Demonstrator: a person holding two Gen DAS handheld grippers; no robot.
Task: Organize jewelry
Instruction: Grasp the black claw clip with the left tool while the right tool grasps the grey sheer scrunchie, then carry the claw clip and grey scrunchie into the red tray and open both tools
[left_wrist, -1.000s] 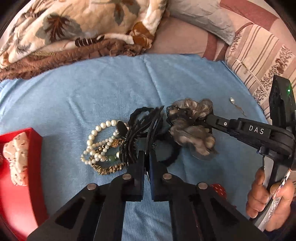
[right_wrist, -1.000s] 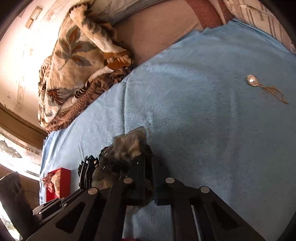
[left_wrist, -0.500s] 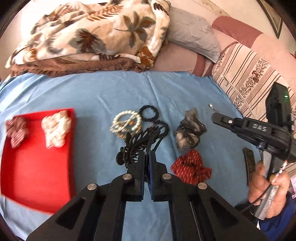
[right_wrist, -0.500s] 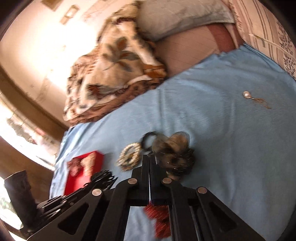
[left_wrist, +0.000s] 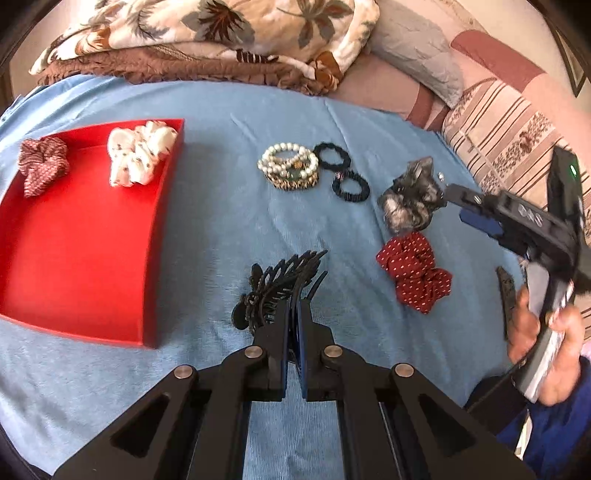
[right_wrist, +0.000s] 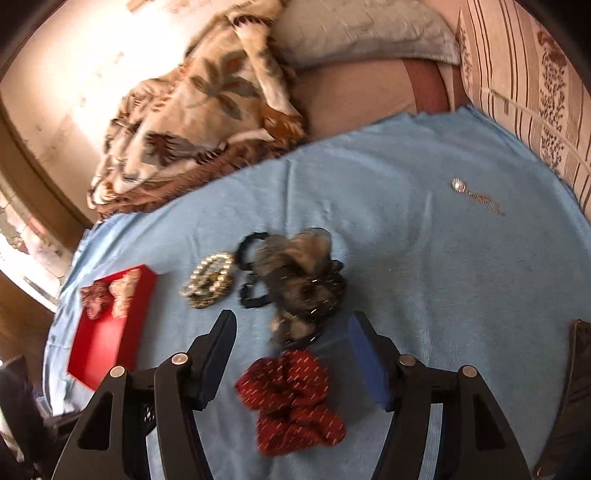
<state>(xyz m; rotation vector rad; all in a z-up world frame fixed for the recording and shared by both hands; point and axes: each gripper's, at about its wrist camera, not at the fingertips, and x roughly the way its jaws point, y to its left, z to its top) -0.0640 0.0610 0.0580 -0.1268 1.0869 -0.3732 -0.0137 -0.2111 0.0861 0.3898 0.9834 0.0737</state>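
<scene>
I've got the left gripper (left_wrist: 293, 314) clamped on the black plastic feather-shaped hair claw (left_wrist: 275, 291), held above the blue towel (left_wrist: 221, 221), just right of the shallow red tray (left_wrist: 74, 236) w/ a maroon dotted scrunchie (left_wrist: 42, 164) and a white floral scrunchie (left_wrist: 138, 157) already in it. Main risk: the grip is only on the claw's near edge, so a quick swing toward the tray could twist it out. Right gripper (right_wrist: 291, 354) has fingers wide apart, nothing held, hovering over the grey-brown fuzzy scrunchie (right_wrist: 295, 280) and the red polka-dot scrunchie (right_wrist: 291, 402). They touch, and black elastic hair ties (right_wrist: 253, 266) tangle beside the grey one, so closing could drag two things, or snag the pearl bead bracelets (right_wrist: 208, 278) nearby. Thin pendant chain (right_wrist: 476, 194) lies well apart, easy to miss.
</scene>
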